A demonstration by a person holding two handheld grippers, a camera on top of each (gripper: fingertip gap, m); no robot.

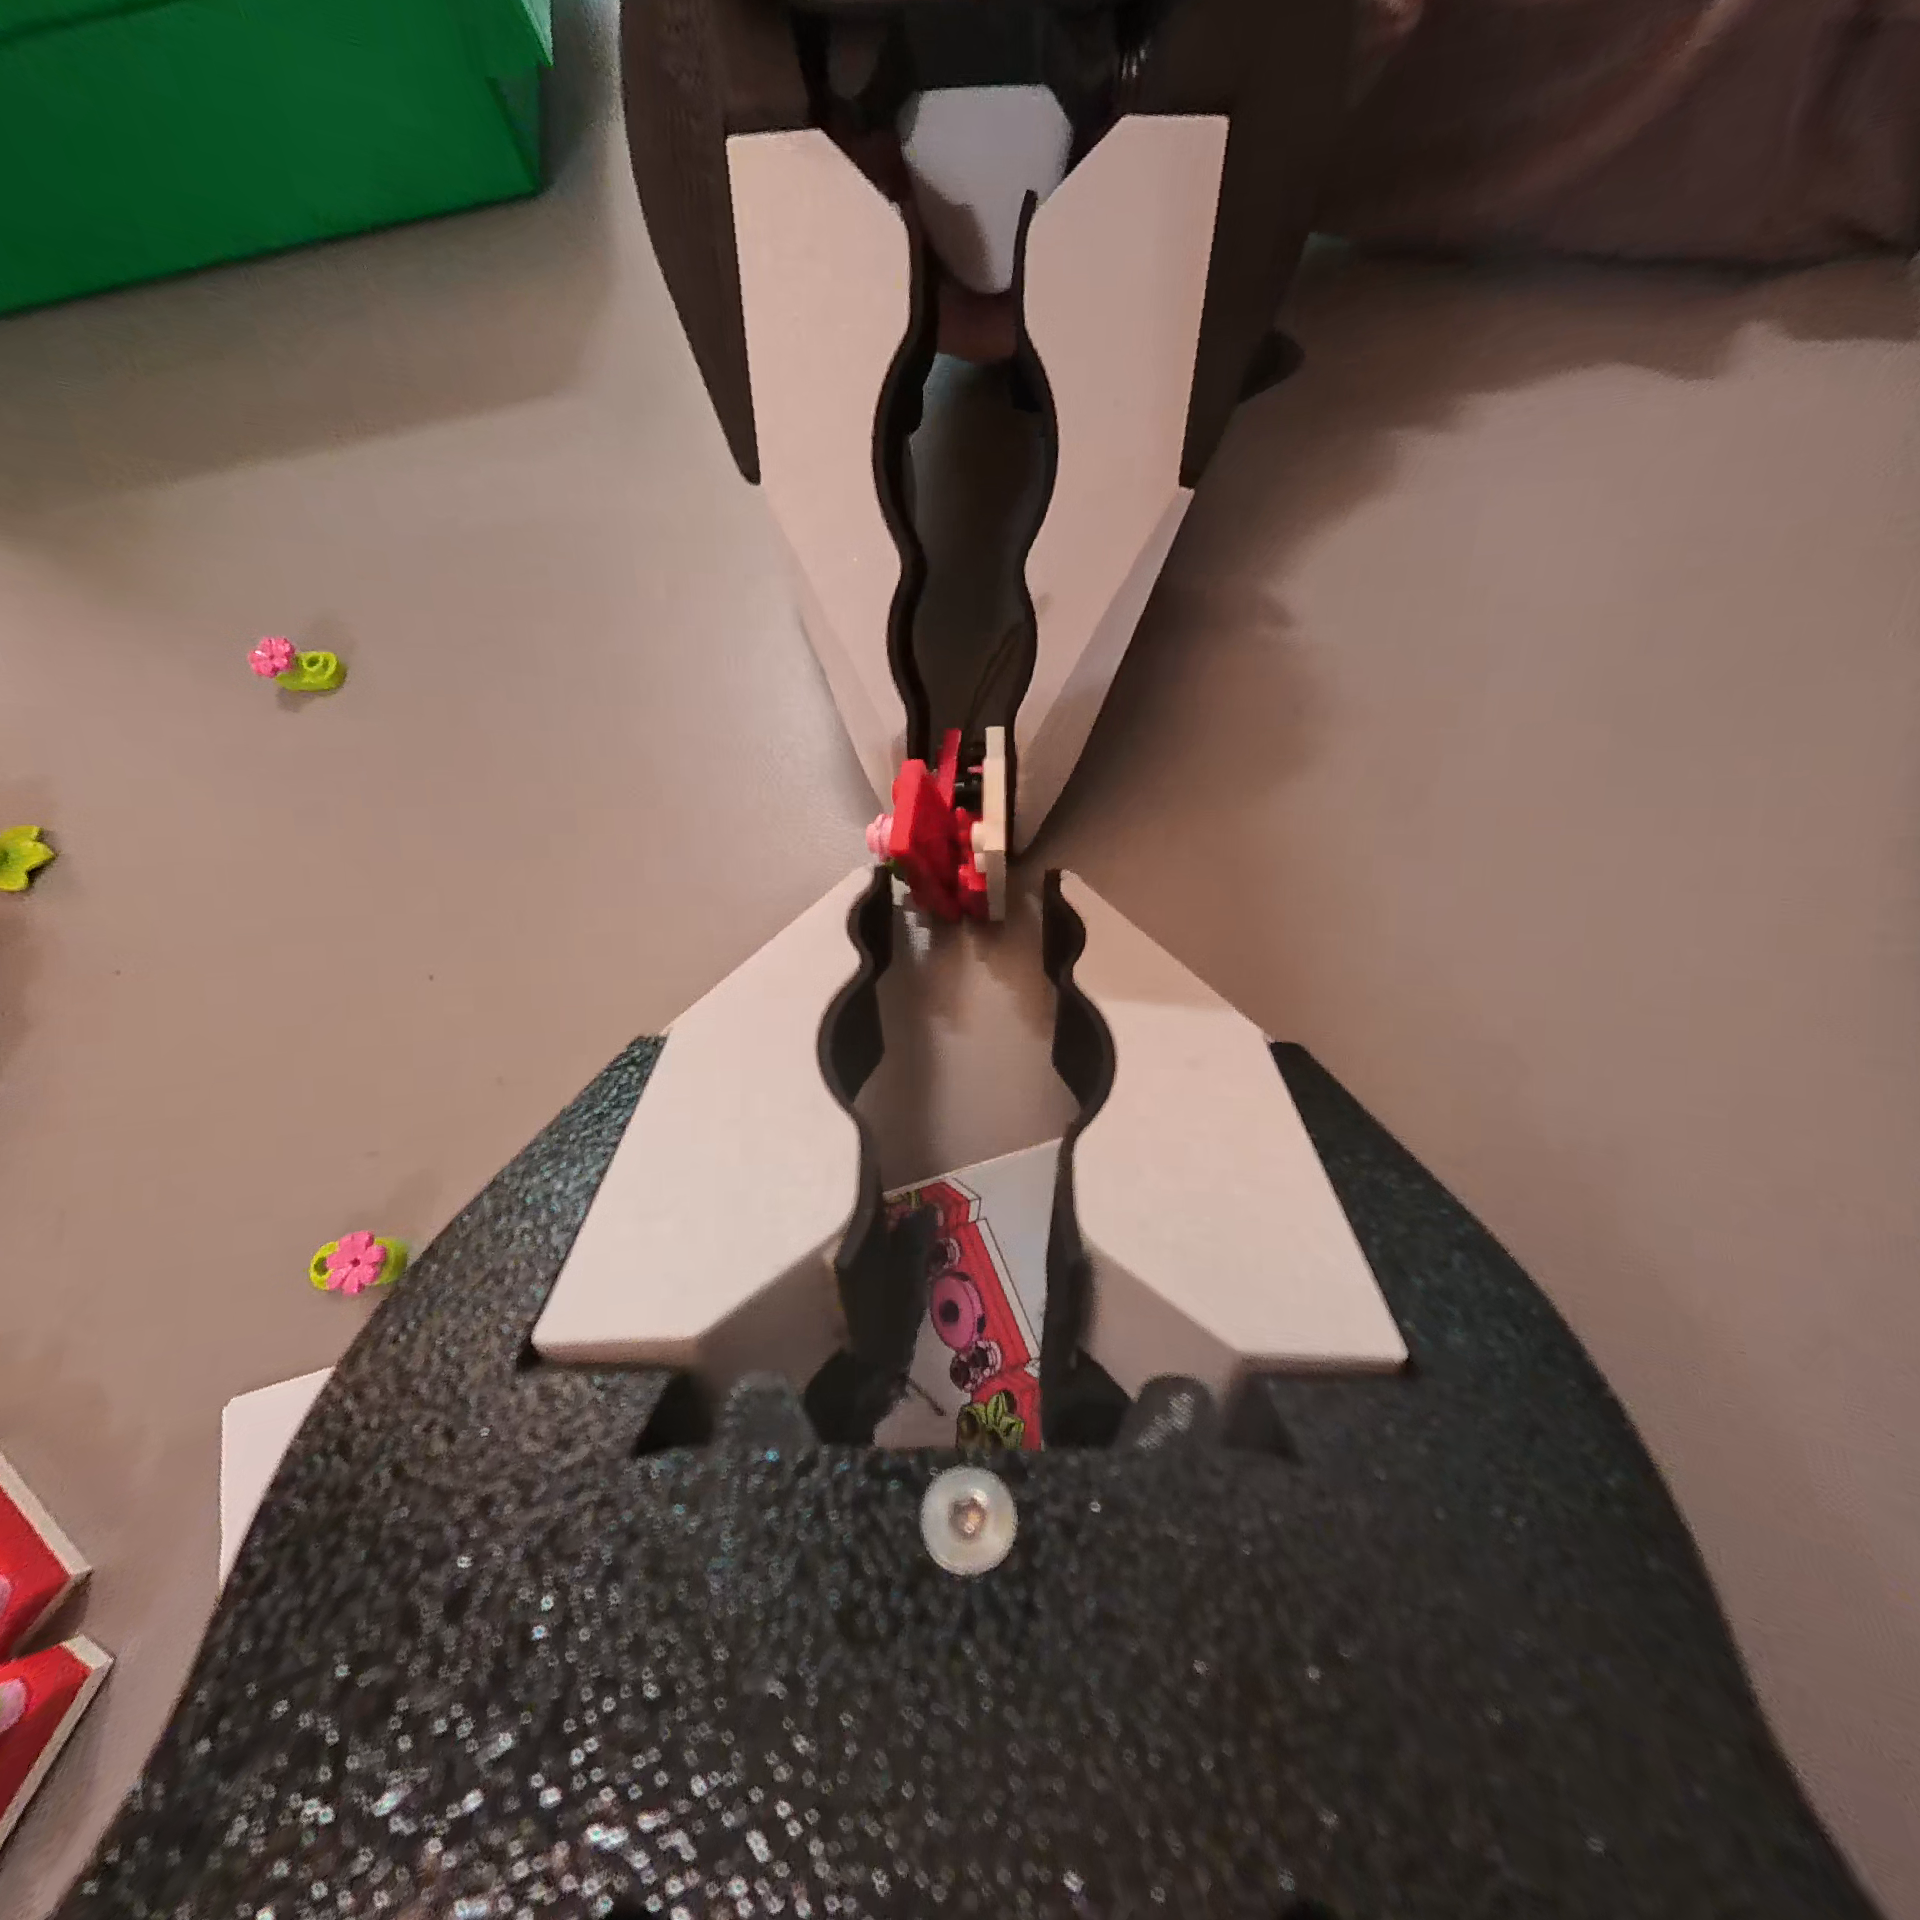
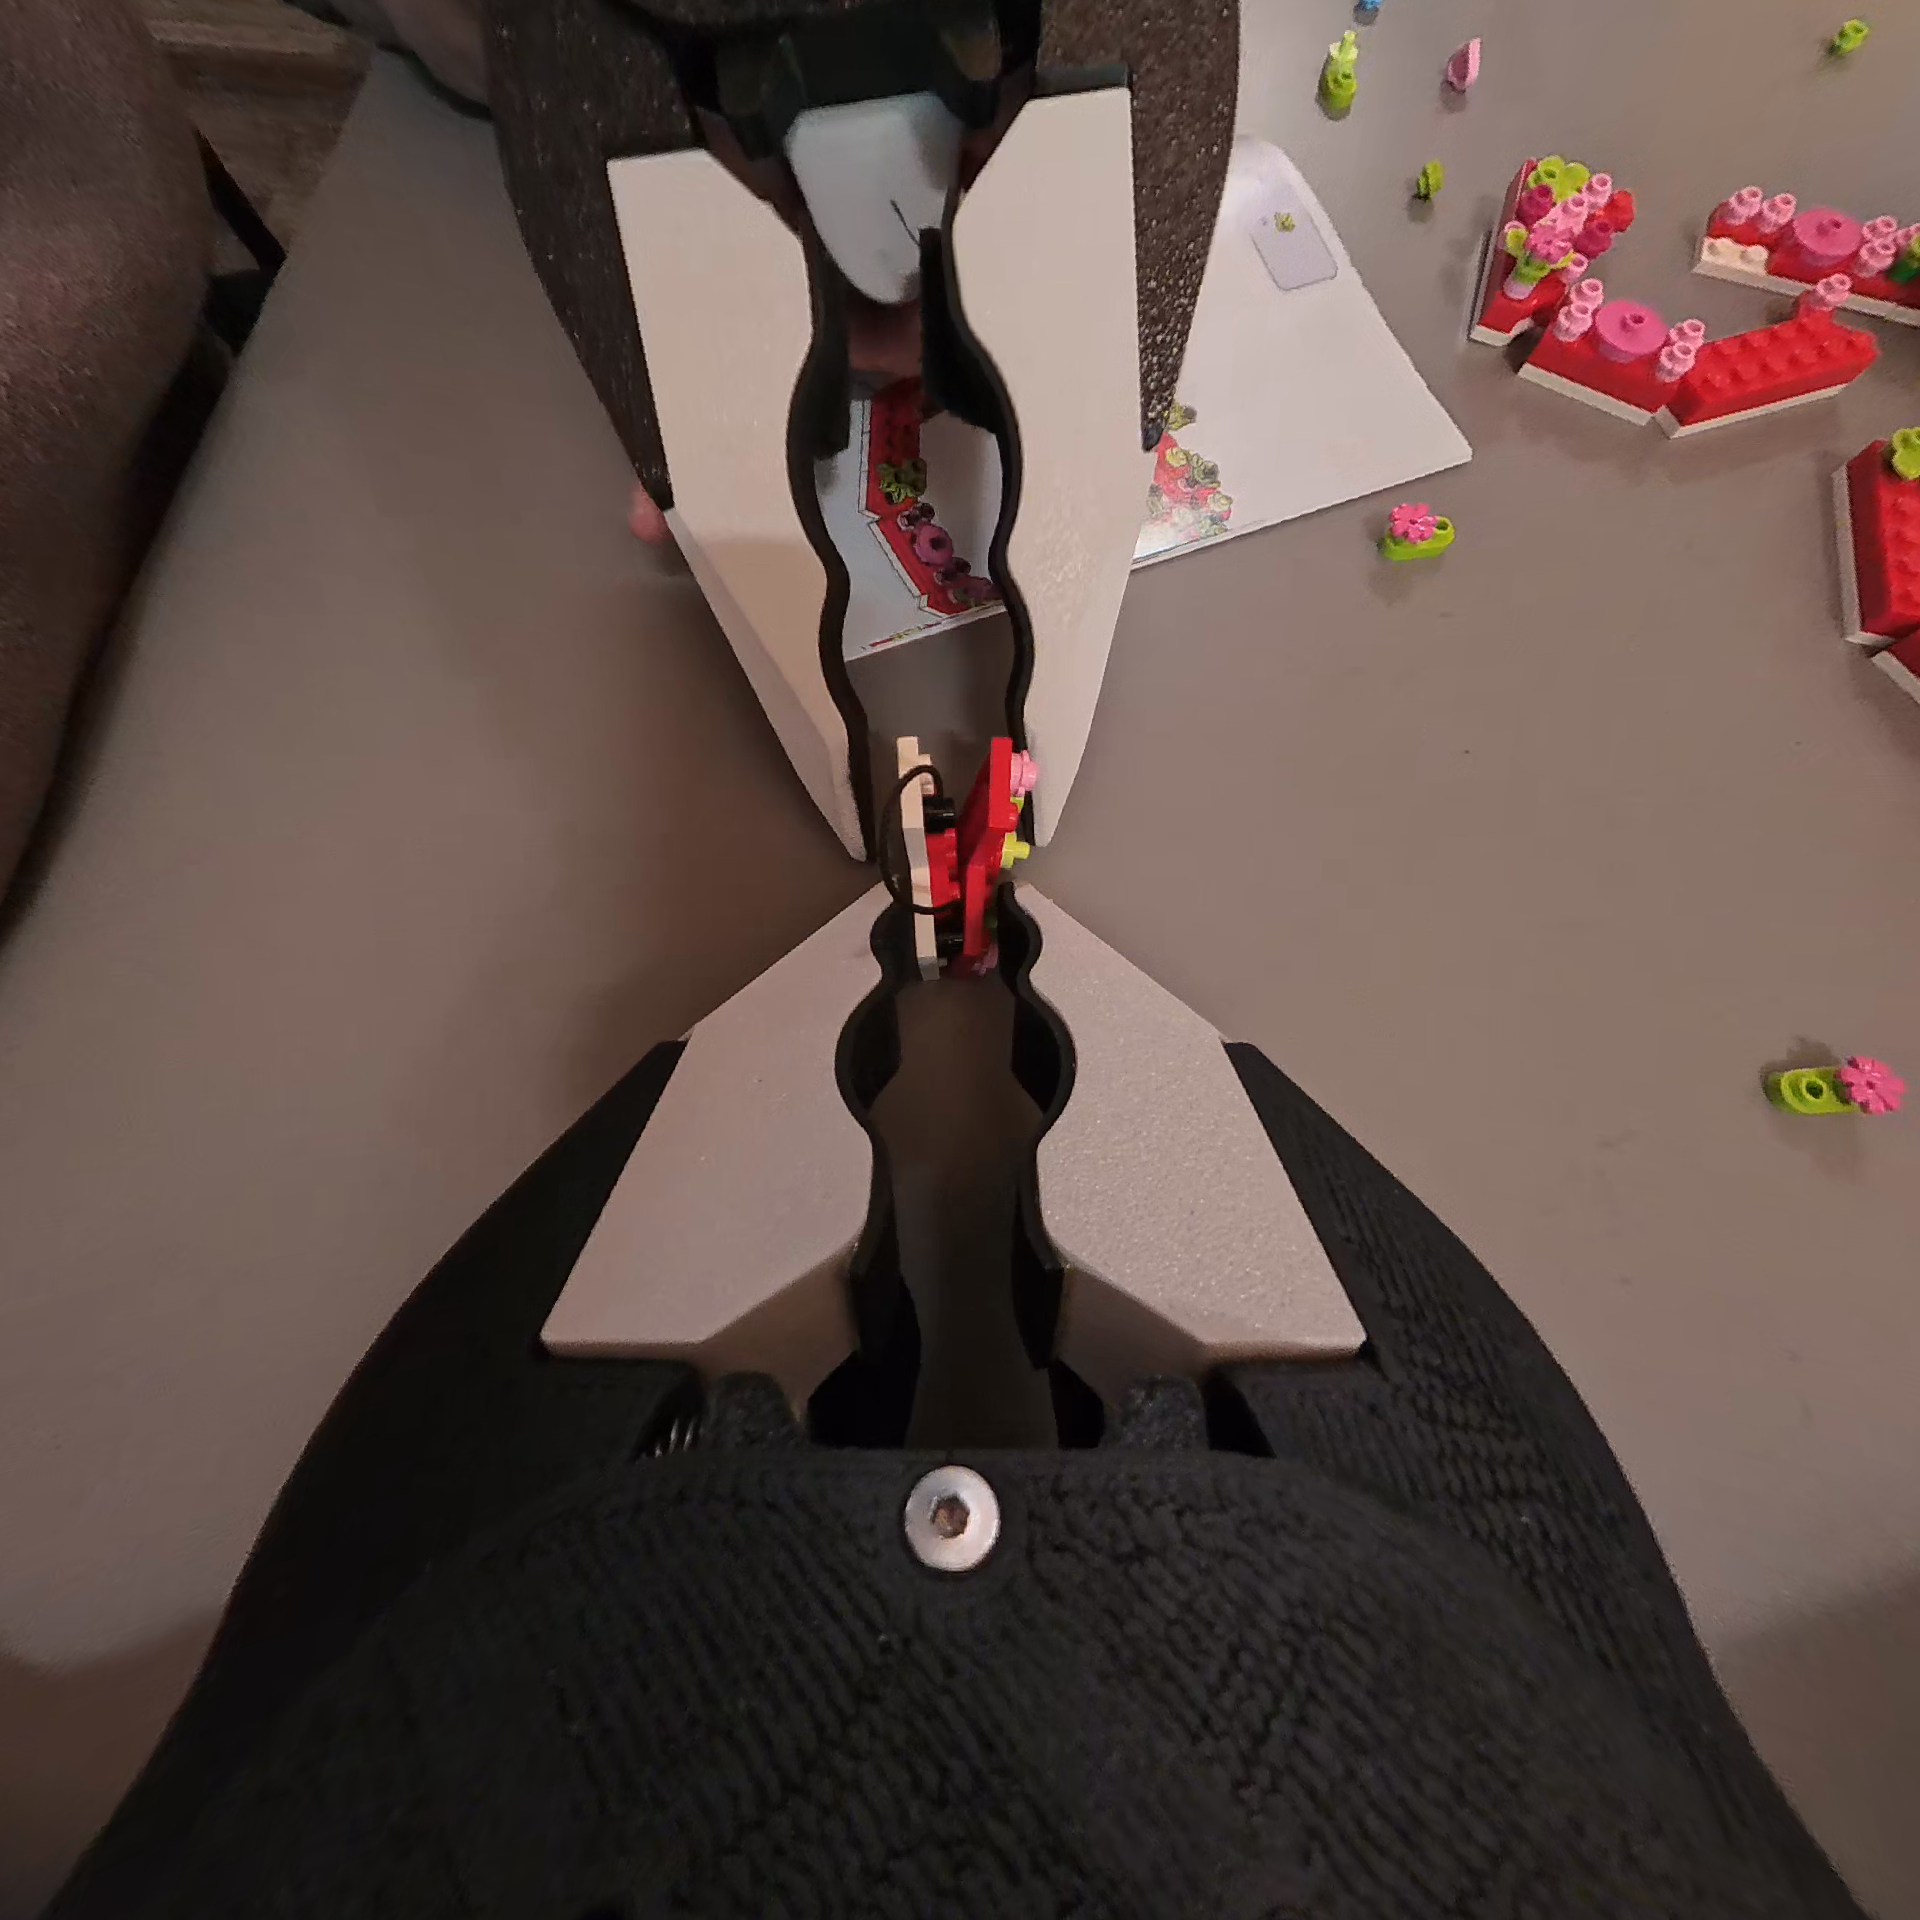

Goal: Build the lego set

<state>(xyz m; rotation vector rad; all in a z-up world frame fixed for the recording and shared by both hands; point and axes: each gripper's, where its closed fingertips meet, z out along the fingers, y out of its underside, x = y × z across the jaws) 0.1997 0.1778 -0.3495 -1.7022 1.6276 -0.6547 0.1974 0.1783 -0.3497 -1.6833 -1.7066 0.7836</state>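
- Centrally, right gripper [image 2: 951, 914] jaws clamp the red-and-white lego piece [image 2: 961, 862].
- Left gripper [image 1: 966, 883] jaws stand apart, flanking the piece's end.
- Red assemblies [image 2: 1662, 312] lie upper right on the surface [image 2: 1455, 831].

Two tongs [image 1: 966, 883] [image 2: 940, 935], one instruction sheet [image 2: 1299, 416], one green box [image 1: 260, 135].

You see a grey table [image 2: 1455, 831]. On it lie red lego sections [image 2: 1704, 364], small green-pink flower pieces [image 2: 1418, 532], an instruction sheet [image 2: 1320, 416] and a green box [image 1: 260, 135].

Red builds [image 2: 1704, 312] and flower pieces [image 2: 1418, 532] crowd right; booklet [image 2: 1309, 416] ahead; table [image 2: 364, 831] left open.
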